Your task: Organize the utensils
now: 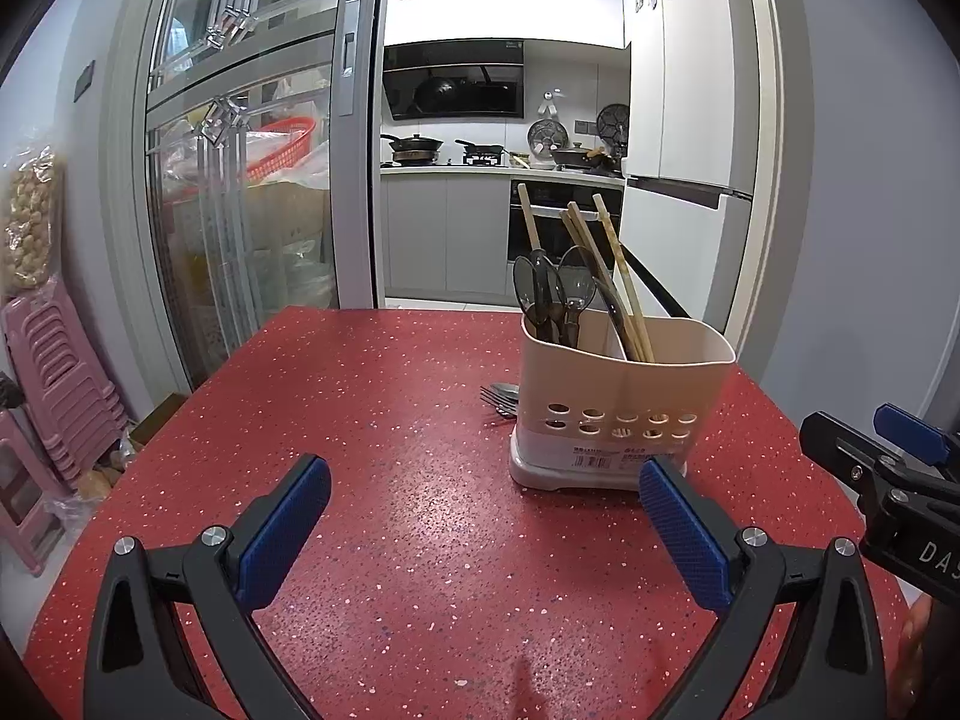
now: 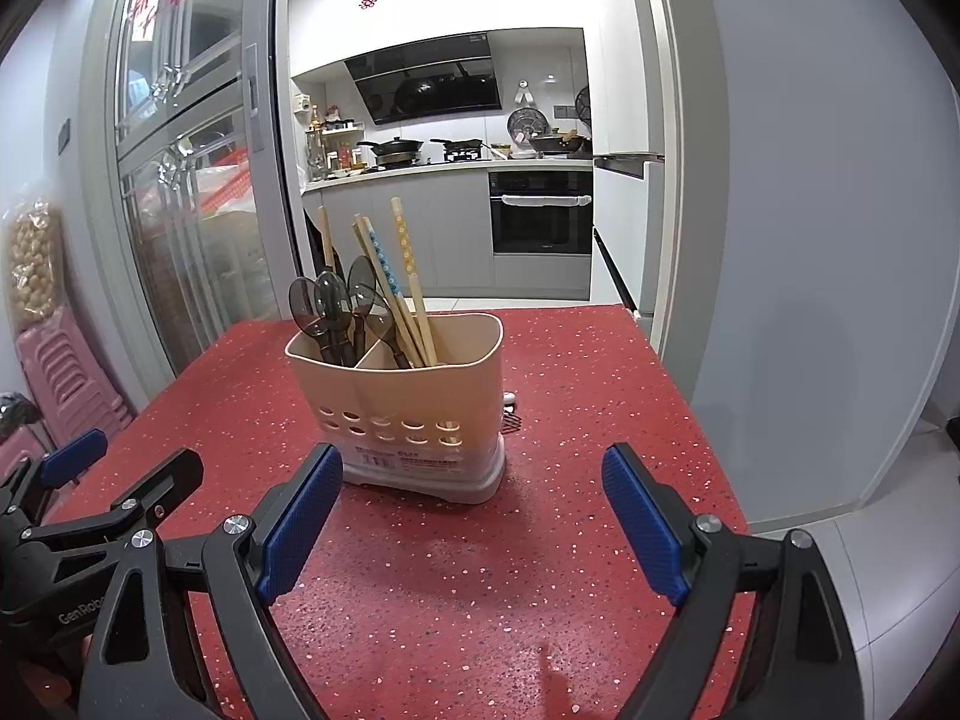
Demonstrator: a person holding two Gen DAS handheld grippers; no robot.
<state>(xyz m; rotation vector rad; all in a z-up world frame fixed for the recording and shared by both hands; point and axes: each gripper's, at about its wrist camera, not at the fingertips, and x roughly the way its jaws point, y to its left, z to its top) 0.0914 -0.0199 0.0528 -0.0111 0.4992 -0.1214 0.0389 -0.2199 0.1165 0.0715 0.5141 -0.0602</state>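
I see both claws, left [image 1: 485,531] and right [image 2: 473,519], spread wide, empty | caddy [image 2: 414,396] ahead holds spoons [image 2: 336,306], chopsticks [image 2: 390,282] | fork [image 1: 499,403] behind caddy, left to sort

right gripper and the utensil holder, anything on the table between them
Nothing: in the right wrist view only bare red tabletop lies between the open right gripper and the utensil holder.

Utensil holder [image 2: 414,414] stands beyond spread, empty fingers [image 2: 300,531].
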